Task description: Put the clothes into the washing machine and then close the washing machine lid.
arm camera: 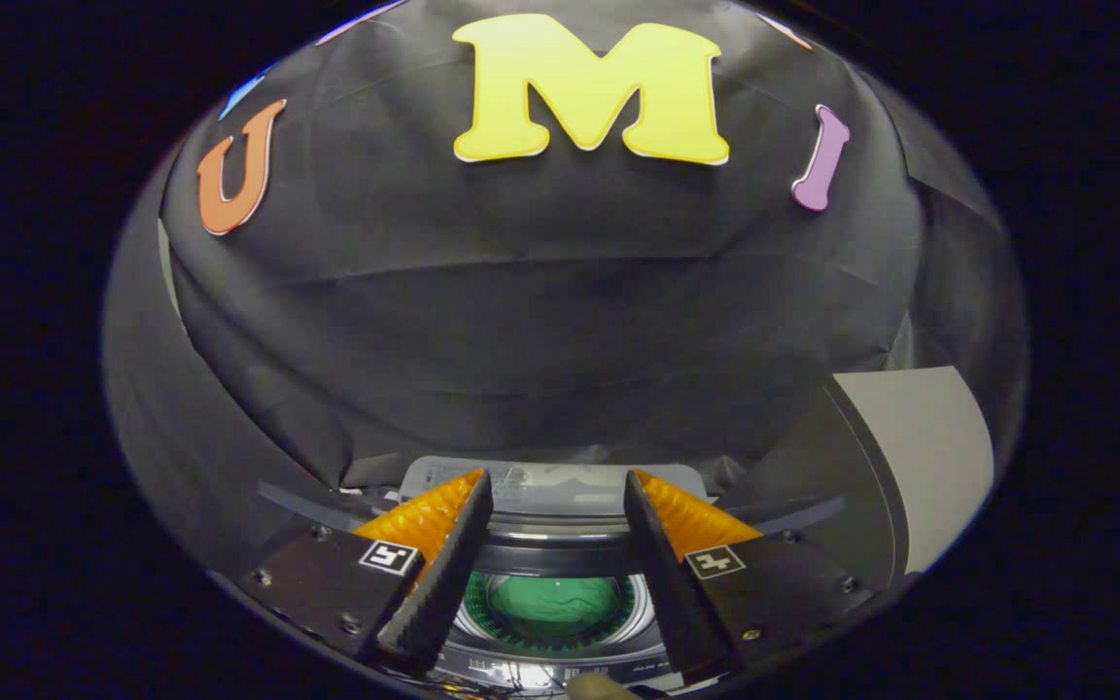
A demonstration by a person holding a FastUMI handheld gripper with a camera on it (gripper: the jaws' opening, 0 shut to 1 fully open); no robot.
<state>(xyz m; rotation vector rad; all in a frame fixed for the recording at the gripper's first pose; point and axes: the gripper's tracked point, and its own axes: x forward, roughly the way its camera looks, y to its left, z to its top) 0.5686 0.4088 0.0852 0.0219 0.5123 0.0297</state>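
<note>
Clothes: green fabric [552, 601] lying inside the washing machine [550, 554] drum, below the gripper [558, 501]
Jaws: apart, holding nothing
Lid [910, 467]: raised, standing right of the drum

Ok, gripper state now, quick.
Gripper: open, holding nothing; its fingers are spread above the washing machine, whose drum shows something green between them.
</note>
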